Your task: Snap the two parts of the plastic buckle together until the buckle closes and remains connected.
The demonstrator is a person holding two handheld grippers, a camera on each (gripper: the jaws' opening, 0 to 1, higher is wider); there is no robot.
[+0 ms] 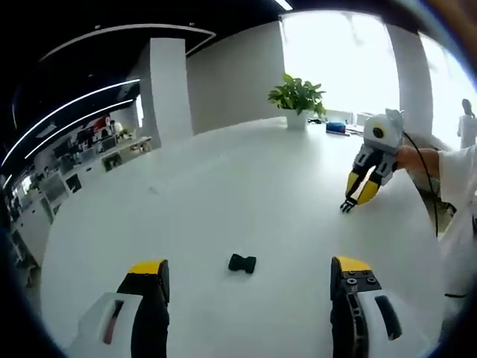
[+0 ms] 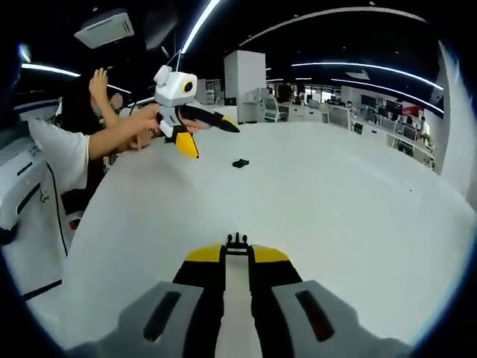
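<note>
Left gripper view: left gripper (image 1: 250, 274) jaws spread wide, nothing between them, hovering over the white table (image 1: 223, 194). Just ahead, between the jaw tips, one black buckle part (image 1: 242, 262) lies loose on the tabletop, touching nothing. Open table around it, nothing in the way.

Farther right, the right gripper (image 1: 349, 204) is tipped down with its tips at the table surface, jaws nearly closed on a small black piece. A hand (image 1: 406, 158) holds it, black cable trailing past a white sleeve (image 1: 458, 175).

Right gripper view: its jaws are close together, pinching the second buckle part (image 2: 236, 241), prongs poking out past the tips. Beyond, the first part (image 2: 240, 162) sits mid-table, well apart. The left gripper (image 2: 212, 130) shows above it, held open in a hand.

Far end of table: potted plant (image 1: 297, 101) and a blue item (image 1: 335, 127) beside it, too small to tell. Office desks (image 2: 358, 115) behind.
</note>
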